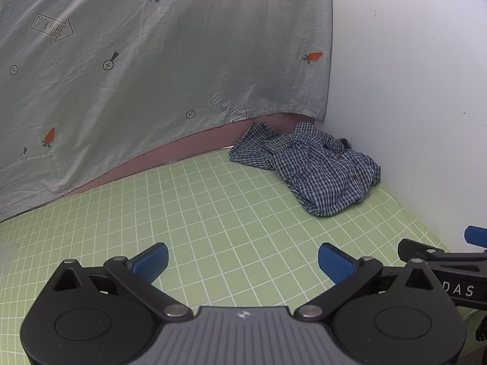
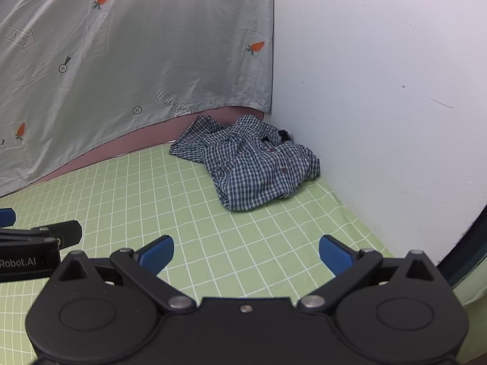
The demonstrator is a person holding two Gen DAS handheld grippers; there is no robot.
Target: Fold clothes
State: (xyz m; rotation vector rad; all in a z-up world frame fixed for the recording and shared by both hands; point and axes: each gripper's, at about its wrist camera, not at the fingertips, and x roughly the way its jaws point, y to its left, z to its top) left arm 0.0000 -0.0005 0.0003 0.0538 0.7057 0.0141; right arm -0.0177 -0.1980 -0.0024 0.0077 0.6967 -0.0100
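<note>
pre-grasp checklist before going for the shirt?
1. Left gripper open, nothing held: ok.
2. Right gripper open, nothing held: ok.
3. Blue-and-white checked button shirt in view of both cameras: ok.
4. Shirt spread flat: not ok, crumpled in the far corner by the white wall.
5. Path over the green grid-pattern mat to the shirt clear: ok.
6. Sleeves and hem located: cannot tell, bunched.

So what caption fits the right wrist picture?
Open claw faces a crumpled checked shirt on the green sheet.

Home corner: carrot-print sheet [image 1: 152,70], checked bedcover [image 1: 213,213]
</note>
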